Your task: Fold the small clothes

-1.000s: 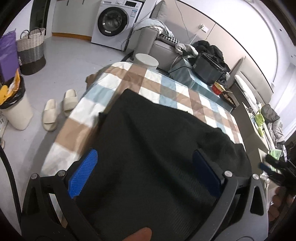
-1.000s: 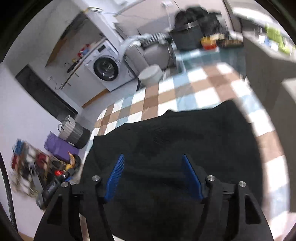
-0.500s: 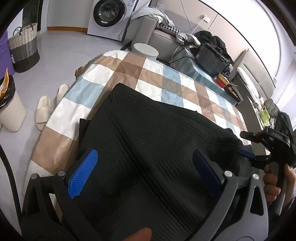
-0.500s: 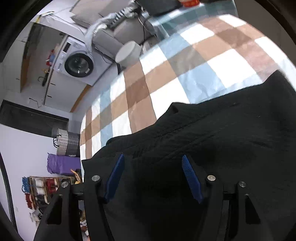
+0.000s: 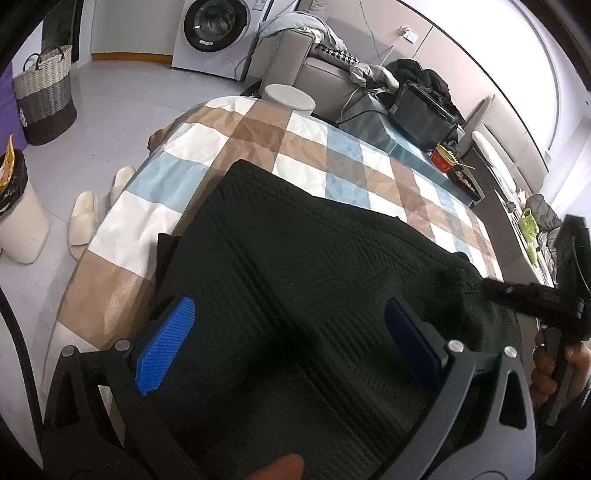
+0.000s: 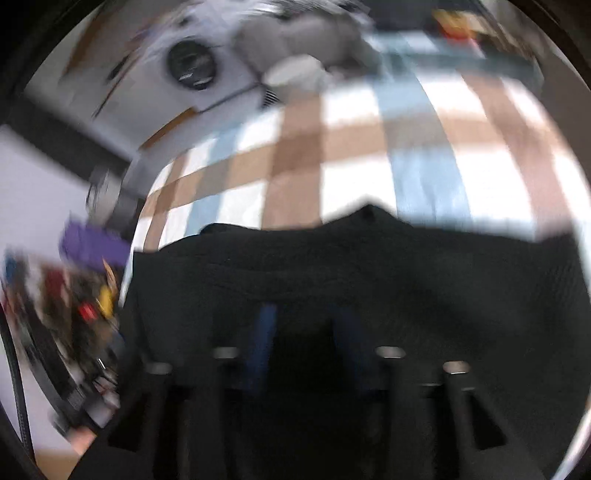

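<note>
checked tablecloth (image 5: 303, 147) in white, tan and pale blue covers the table and serves as the landmark here. on it, at the near side, lies the black knit garment (image 5: 314, 288), spread flat and taking up most of the near half of the cloth; a fold edge runs across its far side and a small dark flap sticks out at its left edge. beyond the far end of the cloth stands a grey sofa (image 5: 325, 70) with clothes heaped on it, and further back a white washing machine (image 5: 210, 29). left of the cloth, on the floor: a two-tone woven basket (image 5: 46, 96), a white bin (image 5: 18, 218) with a black liner, a pair of cream slippers (image 5: 96, 206). just past the cloth's far edge, a white round stool (image 5: 290, 98). left gripper (image 5: 291, 347) hangs over the garment's near part, blue pads (image 5: 166, 347) set wide apart, nothing between them but the fabric below. right gripper (image 6: 306, 350) is over the garment's right side, view heavily blurred; jaws opening, no fabric pinched between them. a hand (image 5: 554, 373) holds its handle at the right edge of the cloth.
</note>
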`<control>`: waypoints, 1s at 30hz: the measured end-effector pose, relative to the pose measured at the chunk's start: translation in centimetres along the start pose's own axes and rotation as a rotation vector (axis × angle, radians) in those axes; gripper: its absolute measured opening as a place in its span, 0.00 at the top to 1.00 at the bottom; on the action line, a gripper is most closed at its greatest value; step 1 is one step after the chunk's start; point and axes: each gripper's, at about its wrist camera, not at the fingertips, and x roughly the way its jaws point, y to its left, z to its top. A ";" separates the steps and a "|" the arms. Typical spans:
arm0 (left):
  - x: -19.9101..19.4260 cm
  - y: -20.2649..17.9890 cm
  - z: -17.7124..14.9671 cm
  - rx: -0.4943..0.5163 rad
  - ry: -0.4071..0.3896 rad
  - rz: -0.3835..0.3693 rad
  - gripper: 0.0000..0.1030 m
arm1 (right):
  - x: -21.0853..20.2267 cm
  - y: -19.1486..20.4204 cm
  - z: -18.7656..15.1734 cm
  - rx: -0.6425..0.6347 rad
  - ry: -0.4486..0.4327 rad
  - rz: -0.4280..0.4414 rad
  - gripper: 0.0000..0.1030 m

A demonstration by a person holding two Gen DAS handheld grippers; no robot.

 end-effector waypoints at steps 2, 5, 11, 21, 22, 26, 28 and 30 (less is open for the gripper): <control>-0.1 0.0 -0.1 -0.004 0.001 0.000 0.01 | -0.6 1.0 0.5 -0.140 -0.054 -0.024 0.22; -0.2 -0.2 -0.3 0.002 0.004 -0.004 0.01 | 0.8 2.5 1.1 -0.333 0.020 -0.017 0.21; -0.3 -0.9 -0.4 0.025 0.009 0.000 0.01 | 3.9 5.3 0.2 -0.626 0.089 -0.026 0.21; -0.4 -0.4 -0.9 0.025 0.017 0.013 0.01 | 3.9 5.6 0.2 -0.686 0.060 0.003 0.96; -0.5 -0.4 -1.0 0.025 0.017 0.015 0.01 | 3.5 5.5 0.7 -0.669 0.038 -0.005 0.96; -0.6 0.0 -1.2 0.019 0.022 0.027 0.01 | 4.7 5.1 2.3 -0.601 0.039 -0.067 0.89; -0.8 0.3 -1.4 0.009 0.022 0.034 0.01 | 5.0 4.5 2.4 -0.560 0.056 -0.108 0.83; -1.3 0.8 -1.8 0.000 0.021 0.043 0.01 | 3.5 3.3 2.3 -0.470 0.032 -0.088 0.79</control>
